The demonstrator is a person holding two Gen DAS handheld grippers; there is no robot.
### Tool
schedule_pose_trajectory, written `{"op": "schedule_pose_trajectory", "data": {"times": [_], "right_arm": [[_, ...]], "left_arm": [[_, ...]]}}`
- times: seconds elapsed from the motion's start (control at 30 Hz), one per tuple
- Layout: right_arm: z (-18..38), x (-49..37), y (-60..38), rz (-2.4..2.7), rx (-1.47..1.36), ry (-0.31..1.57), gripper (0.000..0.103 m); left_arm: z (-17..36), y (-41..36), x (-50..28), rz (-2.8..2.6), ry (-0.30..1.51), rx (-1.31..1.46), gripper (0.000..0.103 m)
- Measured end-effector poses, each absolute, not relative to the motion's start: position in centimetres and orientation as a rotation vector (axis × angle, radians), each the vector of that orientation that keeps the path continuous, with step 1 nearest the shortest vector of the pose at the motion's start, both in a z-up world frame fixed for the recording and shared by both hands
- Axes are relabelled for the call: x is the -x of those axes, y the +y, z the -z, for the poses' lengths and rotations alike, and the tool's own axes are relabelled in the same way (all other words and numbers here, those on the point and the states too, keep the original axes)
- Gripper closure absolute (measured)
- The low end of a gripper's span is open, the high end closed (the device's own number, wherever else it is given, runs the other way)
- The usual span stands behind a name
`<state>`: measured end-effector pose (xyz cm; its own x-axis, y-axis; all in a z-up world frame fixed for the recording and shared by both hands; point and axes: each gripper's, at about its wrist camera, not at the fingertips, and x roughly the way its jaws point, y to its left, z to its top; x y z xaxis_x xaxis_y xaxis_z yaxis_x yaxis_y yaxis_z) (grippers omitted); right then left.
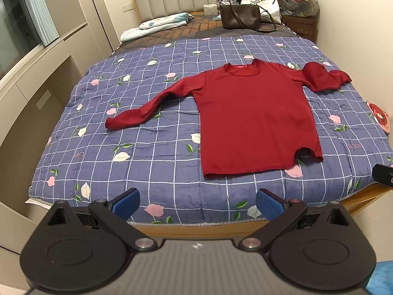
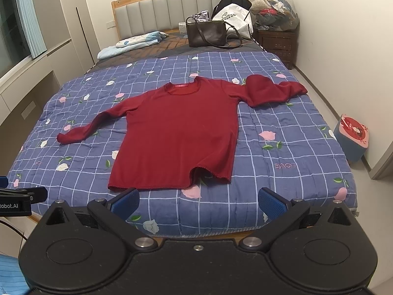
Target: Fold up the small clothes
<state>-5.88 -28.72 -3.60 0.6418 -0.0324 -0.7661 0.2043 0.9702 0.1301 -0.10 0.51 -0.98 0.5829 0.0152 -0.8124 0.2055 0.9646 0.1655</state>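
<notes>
Nearest the cameras, short of the foot of the bed point(image 1: 201, 231), both grippers hang in the air with nothing in them. On the left gripper point(image 1: 197, 202) the blue-padded fingers point(image 1: 127, 200) stand wide apart and hold nothing; the right gripper point(image 2: 199, 202) shows the same wide spread, fingers point(image 2: 271, 202) bare. Each gripper body fills the lower part of its own view and hides the floor at the bed's foot. A black part of the right gripper is cut off by the right edge of the left view; a black part of the left gripper is cut off by the left edge of the right view.

On the bed, a blue checked quilt point(image 2: 282, 167) with a flower print covers the near part. A red long-sleeved top point(image 2: 176, 132) lies flat on the quilt, neckline toward the headboard, hem toward the grippers and well apart from both. One sleeve lies stretched out to the left side of the bed; the other sleeve point(image 2: 272, 89) is bunched and doubled over near the right side. A corner of the hem is turned up, showing quilt beneath.

Beyond the top, a folded pale blanket point(image 2: 132, 43) lies at the left near the headboard point(image 2: 172, 2). A dark shoulder bag point(image 2: 206, 34) stands at the right, partly hiding a white bag behind it. Right of the bed, a clear sack of items sits on a nightstand point(image 2: 275, 41); its contents are hard to make out.
</notes>
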Motion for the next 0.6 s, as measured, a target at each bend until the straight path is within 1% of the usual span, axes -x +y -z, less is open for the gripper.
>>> {"op": "schedule_pose_trajectory", "data": {"times": [0.6], "right_arm": [[3.22, 5.77, -28.31, 0.142, -0.206, 0.880, 0.000]], "left_arm": [[1.20, 0.74, -0.82, 0.118, 0.968, -0.252, 0.000]]}}
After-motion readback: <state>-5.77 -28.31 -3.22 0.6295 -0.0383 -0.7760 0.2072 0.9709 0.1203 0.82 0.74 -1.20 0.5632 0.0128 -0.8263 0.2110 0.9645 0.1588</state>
